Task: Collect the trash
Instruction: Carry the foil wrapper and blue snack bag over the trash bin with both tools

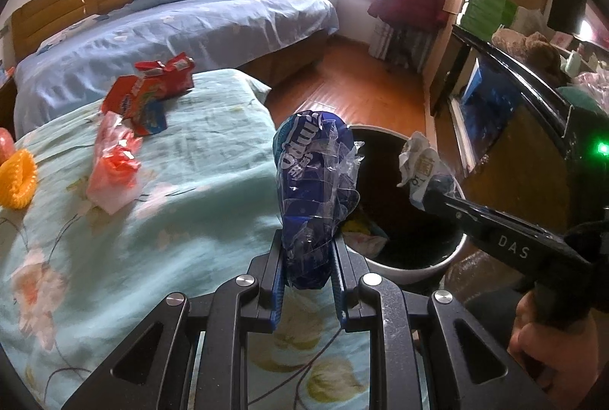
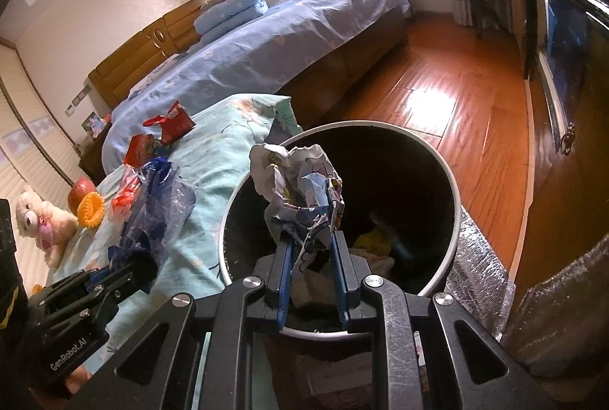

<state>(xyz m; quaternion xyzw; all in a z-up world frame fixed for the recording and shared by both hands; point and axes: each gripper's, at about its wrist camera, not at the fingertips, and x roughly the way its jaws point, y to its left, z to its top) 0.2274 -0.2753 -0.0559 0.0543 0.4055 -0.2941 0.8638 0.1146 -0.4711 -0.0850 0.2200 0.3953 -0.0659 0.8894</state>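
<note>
Trash goes in the big round bin (image 2: 453,197) next, we think, and our right gripper (image 2: 310,271) is closed tight on a crumpled paper ball (image 2: 295,181) right over the bin's mouth, so we should open it there and let the ball drop straight in. Our left gripper (image 1: 308,271) is closed on a blue plastic wrapper (image 1: 316,189) just beside the bin's rim, so it must move over first. More trash waits on the flowery bed (image 1: 182,189) beside the bin: a red snack box (image 1: 146,98) and a pink bag (image 1: 114,166).
</note>
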